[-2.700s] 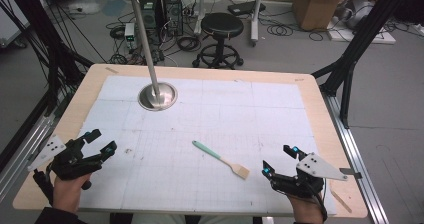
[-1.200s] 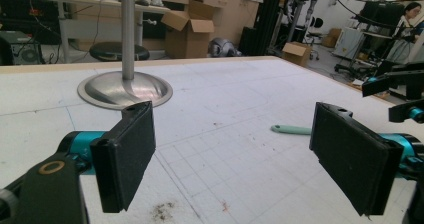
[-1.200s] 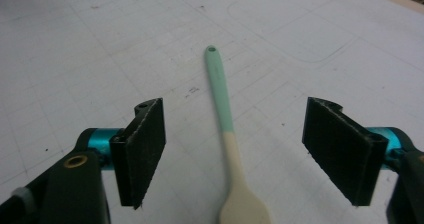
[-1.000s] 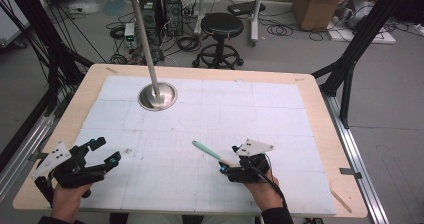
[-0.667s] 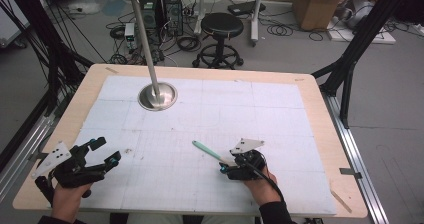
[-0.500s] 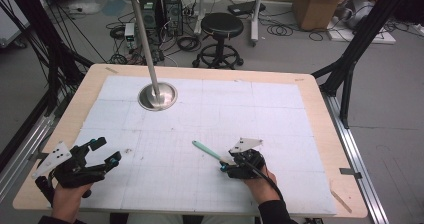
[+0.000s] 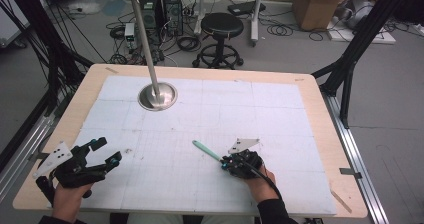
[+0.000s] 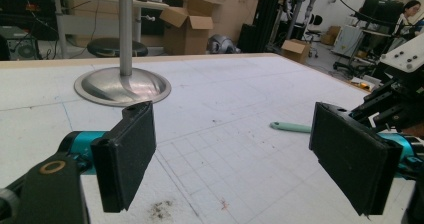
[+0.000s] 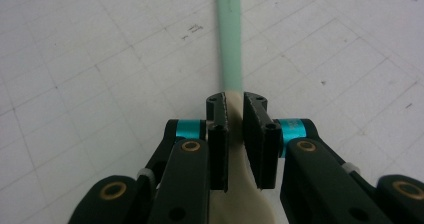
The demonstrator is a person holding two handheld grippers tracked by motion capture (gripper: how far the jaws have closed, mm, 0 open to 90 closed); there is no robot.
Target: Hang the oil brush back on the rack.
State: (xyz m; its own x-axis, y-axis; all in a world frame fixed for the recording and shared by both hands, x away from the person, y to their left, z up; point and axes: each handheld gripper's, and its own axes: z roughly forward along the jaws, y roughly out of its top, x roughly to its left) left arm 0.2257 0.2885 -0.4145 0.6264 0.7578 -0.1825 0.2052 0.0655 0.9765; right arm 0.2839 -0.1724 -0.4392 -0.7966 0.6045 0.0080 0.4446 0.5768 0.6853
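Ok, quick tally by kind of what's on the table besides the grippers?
Spatulas: 1, the green-handled spatula, its neck between the right gripper's closed fingers.
Metal stands: 1, the pole stand at the far left.
Total: 2.

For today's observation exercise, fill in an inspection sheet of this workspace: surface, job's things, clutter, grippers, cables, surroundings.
Surface: wooden table under a white gridded mat, with small dark specks.
Job's things: spatula with a green handle and pale blade, lying flat on the mat.
Clutter: metal stand, a round base with an upright pole, at the far left.
Grippers: right gripper has just been closing, jaws now pressed on the spatula's neck; left gripper open, holding nothing.
Cables: black cable trailing from the right gripper over the hand.
Surroundings: stool, cardboard box, floor cables.
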